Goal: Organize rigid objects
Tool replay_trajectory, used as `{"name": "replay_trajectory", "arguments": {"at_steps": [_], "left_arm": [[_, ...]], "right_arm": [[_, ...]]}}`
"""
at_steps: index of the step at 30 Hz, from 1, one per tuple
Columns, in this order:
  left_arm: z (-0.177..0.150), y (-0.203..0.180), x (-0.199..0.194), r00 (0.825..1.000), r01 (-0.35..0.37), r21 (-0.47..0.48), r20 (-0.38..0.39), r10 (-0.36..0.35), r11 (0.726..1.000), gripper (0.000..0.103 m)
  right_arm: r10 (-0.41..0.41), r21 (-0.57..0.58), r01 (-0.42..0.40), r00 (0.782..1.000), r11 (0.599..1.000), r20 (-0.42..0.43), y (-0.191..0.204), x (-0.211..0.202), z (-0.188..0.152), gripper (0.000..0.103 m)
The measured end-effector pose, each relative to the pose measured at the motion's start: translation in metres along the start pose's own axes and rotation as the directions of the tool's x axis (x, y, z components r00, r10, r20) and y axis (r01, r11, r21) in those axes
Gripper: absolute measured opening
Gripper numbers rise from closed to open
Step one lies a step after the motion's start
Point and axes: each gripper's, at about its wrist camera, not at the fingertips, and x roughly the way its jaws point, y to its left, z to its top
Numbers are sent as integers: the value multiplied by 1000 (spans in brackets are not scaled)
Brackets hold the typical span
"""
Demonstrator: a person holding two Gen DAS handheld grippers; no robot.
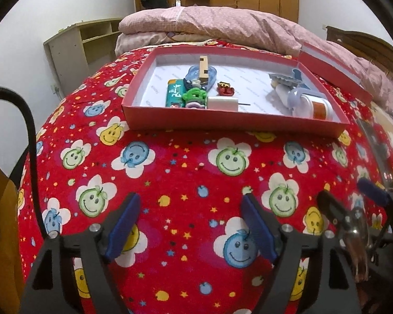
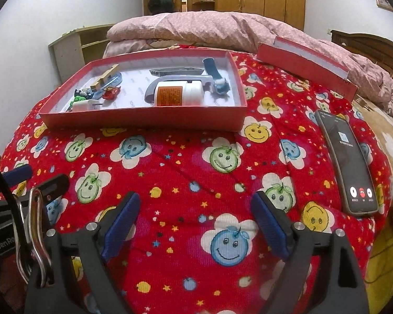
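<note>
Operator A: Two claws are in view. State of each?

Operator B: Left claw (image 1: 190,210): blue pads spread wide, nothing between them, poised over the red smiley blanket (image 1: 186,172). Right claw (image 2: 196,209): pads likewise apart and empty, above the same blanket.

Operator A: Location of the rigid objects?

Operator B: All sit inside the red box (image 2: 144,119) on the bed. A white bottle (image 2: 179,95) with an orange label lies on its side near the front wall. A green case (image 1: 174,93), a white charger (image 1: 222,104) and a small red toy (image 1: 225,89) lie toward the box's left half.

Operator A: Anything outside the box?

Operator B: A phone (image 2: 347,162) lies on the blanket, right of the box. The box lid (image 2: 305,65) rests behind it.
</note>
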Motion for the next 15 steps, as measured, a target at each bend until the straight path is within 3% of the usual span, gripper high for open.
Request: {"name": "replay_trajectory", "arguments": {"at_steps": [15], "left_arm": [[0, 4, 2, 1000, -6, -33, -12, 6, 999, 91]], "right_arm": [[-1, 1, 1, 1000, 1000, 3, -1, 0, 0, 91]]}}
